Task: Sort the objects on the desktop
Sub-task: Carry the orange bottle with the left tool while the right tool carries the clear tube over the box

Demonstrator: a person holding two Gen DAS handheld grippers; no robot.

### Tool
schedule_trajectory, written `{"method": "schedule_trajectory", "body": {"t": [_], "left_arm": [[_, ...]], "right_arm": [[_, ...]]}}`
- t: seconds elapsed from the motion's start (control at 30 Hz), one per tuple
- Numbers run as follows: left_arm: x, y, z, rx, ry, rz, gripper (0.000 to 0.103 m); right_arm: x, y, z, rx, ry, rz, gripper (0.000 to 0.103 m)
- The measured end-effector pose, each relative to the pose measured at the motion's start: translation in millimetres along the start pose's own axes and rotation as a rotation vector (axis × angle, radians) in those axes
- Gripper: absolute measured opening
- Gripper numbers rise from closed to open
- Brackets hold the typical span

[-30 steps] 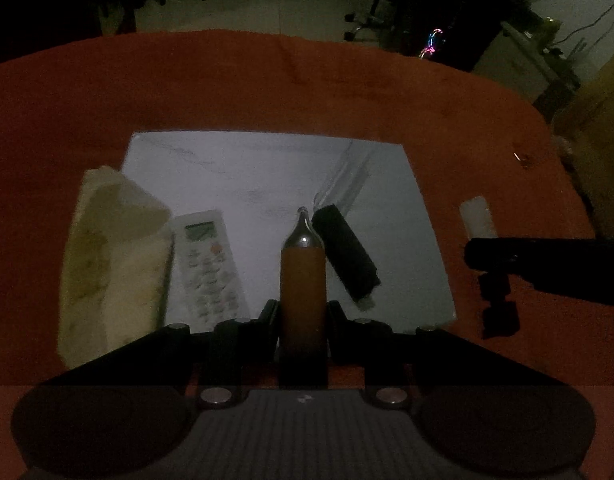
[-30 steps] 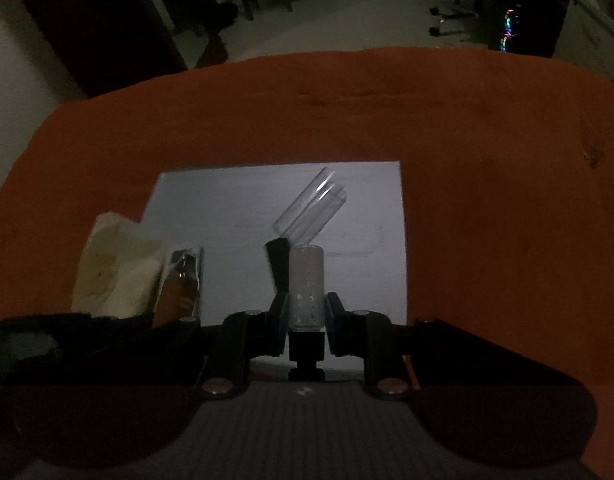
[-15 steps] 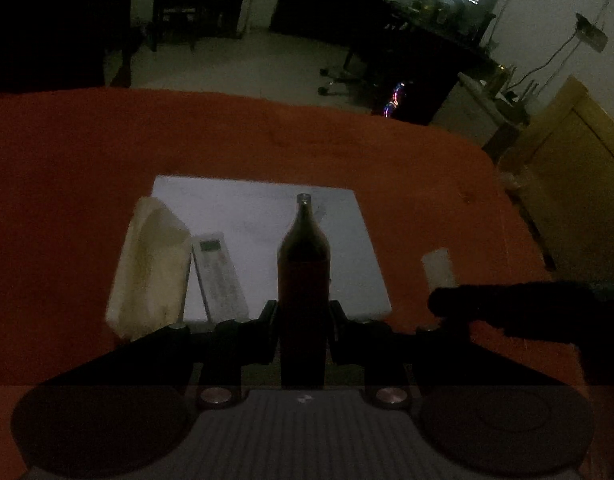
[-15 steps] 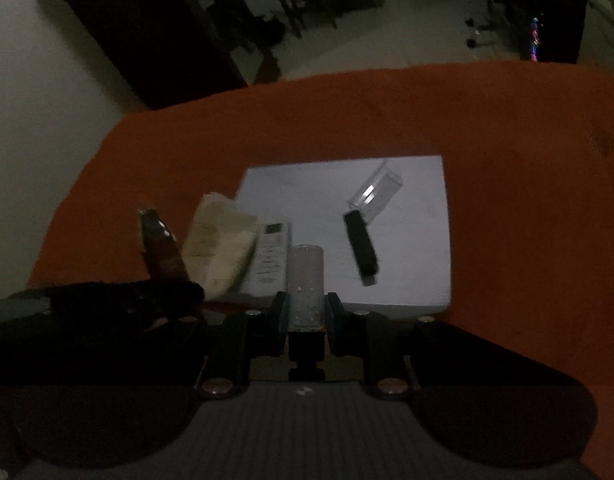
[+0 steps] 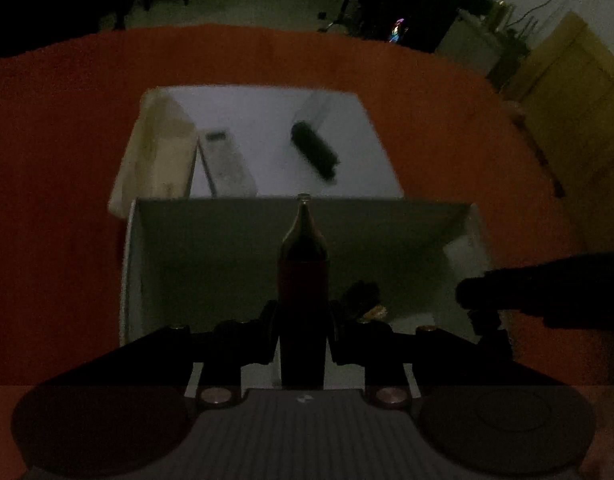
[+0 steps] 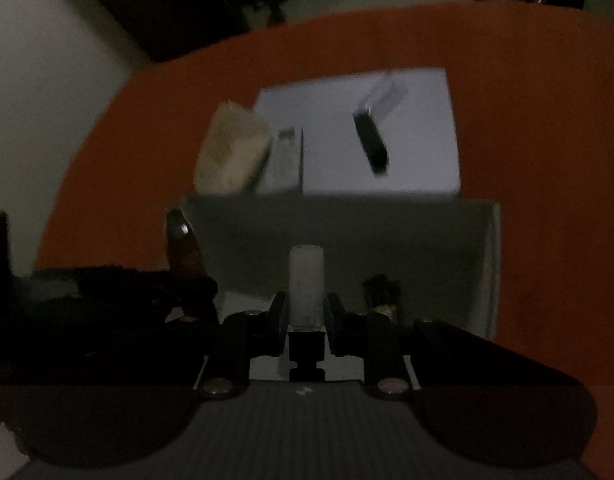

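Note:
My left gripper [image 5: 303, 320] is shut on a small brown bottle [image 5: 303, 276] with a silver neck, held upright over the white box [image 5: 131, 264]. In the right wrist view, my right gripper [image 6: 306, 312] is shut on a frosted white cylinder [image 6: 306, 284], also above the box [image 6: 491, 264]. There the brown bottle [image 6: 184, 250] shows at the left, over the box's left wall. In the left wrist view, the right gripper [image 5: 485, 316] appears as a dark shape at the box's right side. A small dark and gold thing [image 6: 381, 296] lies inside the box.
Beyond the box lies a white mat [image 5: 267, 116] on the orange tablecloth [image 5: 59, 160]. On the mat rest a pale tissue pack [image 5: 159, 156], a remote [image 5: 227, 160], a black oblong object [image 5: 315, 150] and a clear tube [image 6: 387, 94]. A wooden cabinet [image 5: 575, 92] stands to the right.
Both grippers have drawn back from the mat with their objects. The white box, unseen before, now fills the view under them. The mat's items look farther off.

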State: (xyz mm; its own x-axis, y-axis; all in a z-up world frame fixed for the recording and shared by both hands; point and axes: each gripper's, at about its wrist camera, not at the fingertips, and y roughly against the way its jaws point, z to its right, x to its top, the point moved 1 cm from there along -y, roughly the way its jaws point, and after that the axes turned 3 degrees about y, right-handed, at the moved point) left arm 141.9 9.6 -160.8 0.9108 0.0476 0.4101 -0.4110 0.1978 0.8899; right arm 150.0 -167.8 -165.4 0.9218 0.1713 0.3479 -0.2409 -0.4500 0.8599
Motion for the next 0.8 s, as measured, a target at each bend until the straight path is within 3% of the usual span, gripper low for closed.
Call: {"method": "schedule_trajectory", "body": {"t": [0.3, 0.53, 0.8], "left_arm": [[-19.2, -43.2, -5.1, 0.041, 0.011, -0.054, 0.021], [-22.5, -60.9, -12.0, 0.108, -0.025, -0.085, 0.021], [-26.2, -74.9, -20.3, 0.126, -0.011, -0.124, 0.021]], "right_arm": [[-6.4, -72.9, -1.5, -0.076, 0.013, -0.097, 0.021], [-11.5, -90.2, 1.1, -0.115, 0.013, -0.112, 0.021], [-20.6, -125.0, 8.3, -0.156, 0.024, -0.17, 0.021]]}}
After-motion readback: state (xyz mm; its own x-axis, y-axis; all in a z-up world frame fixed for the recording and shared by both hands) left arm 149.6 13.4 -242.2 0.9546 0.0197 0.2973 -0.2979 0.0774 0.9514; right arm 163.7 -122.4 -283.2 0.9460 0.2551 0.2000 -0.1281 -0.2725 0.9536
